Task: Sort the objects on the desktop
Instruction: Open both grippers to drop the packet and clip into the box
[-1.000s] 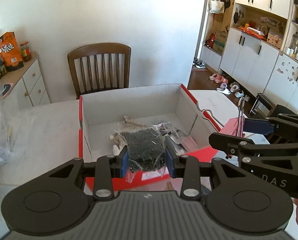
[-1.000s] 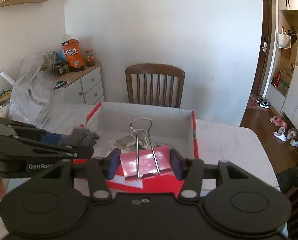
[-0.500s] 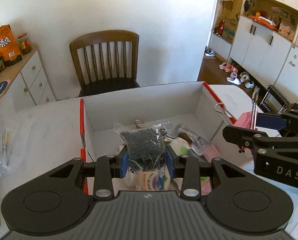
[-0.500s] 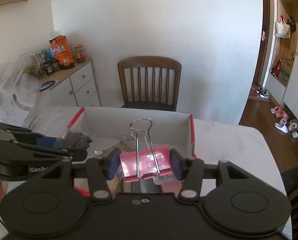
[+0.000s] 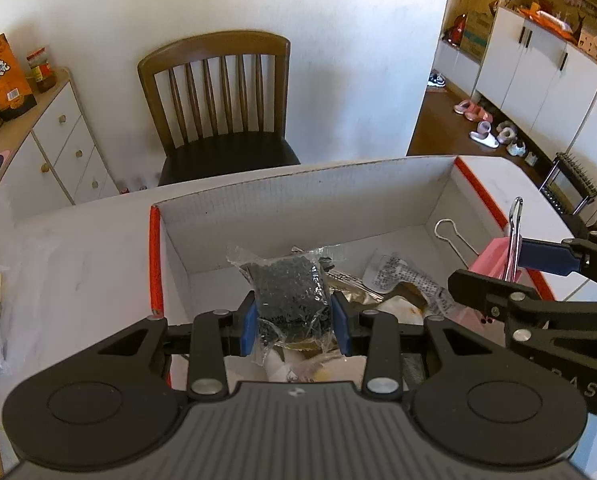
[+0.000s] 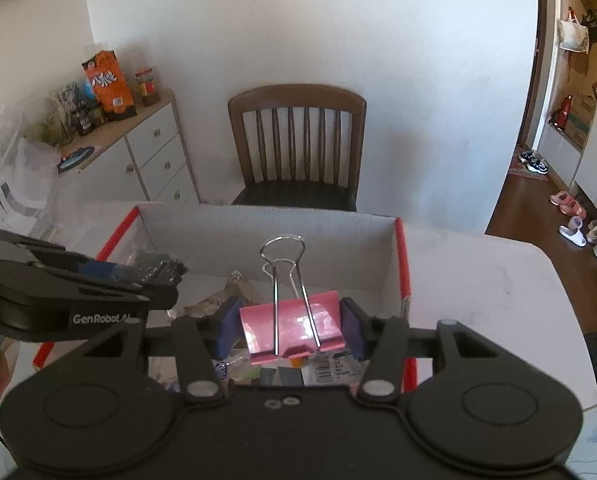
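Bead bag [image 5: 293,297], pink clip [image 6: 294,326] gripped

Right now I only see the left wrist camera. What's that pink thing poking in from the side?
Observer: A pink binder clip, its wire handles standing up. The right gripper is shut on its two sides.
Operator: Is it over the box?
Observer: Yes. Under it, in the box, lie a barcode label and some dark cards.
Operator: And how does my bag look from over there?
Observer: The bag of black beads sticks out sideways past the left gripper, above the box's left part.
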`<move>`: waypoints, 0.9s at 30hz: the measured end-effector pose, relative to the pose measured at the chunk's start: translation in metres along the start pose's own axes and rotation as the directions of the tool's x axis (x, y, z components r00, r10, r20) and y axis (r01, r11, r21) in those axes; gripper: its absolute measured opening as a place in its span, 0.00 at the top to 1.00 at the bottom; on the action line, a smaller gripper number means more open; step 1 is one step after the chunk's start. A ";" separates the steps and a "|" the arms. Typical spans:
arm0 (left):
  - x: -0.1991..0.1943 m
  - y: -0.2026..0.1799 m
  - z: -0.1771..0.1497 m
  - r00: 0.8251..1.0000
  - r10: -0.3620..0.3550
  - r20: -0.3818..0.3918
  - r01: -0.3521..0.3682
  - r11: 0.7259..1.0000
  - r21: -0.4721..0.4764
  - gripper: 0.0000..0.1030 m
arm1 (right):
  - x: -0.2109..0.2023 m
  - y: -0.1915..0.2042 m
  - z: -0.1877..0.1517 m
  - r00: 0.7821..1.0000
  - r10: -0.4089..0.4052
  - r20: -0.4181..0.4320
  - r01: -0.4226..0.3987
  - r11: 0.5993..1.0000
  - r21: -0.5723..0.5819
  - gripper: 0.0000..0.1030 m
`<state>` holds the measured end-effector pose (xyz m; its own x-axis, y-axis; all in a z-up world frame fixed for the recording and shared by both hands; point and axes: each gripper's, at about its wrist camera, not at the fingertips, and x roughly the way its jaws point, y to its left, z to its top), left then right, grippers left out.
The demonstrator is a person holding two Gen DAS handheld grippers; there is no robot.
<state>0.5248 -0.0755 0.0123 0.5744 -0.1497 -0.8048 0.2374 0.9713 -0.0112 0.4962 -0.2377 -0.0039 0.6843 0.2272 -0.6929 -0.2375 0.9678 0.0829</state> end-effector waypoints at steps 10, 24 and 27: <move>0.039 0.000 0.000 0.996 0.000 -0.088 0.005 0.999 0.055 0.65 | 0.033 -0.002 -0.009 0.996 0.016 -0.092 -0.019 0.999 -0.028 0.50; 0.062 0.003 -0.004 0.990 0.003 -0.141 0.007 0.998 0.067 0.65 | 0.043 0.002 -0.020 0.990 0.026 -0.138 -0.034 0.998 -0.054 0.50; 0.063 0.003 -0.003 0.989 0.003 -0.146 0.007 0.998 0.068 0.65 | 0.044 0.002 -0.020 0.990 0.024 -0.140 -0.032 0.998 -0.058 0.50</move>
<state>0.5592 -0.0812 -0.0402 0.4543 -0.1184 -0.8829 0.2943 0.9554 0.0233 0.5119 -0.2281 -0.0485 0.5753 0.2328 -0.7841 -0.2987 0.9522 0.0635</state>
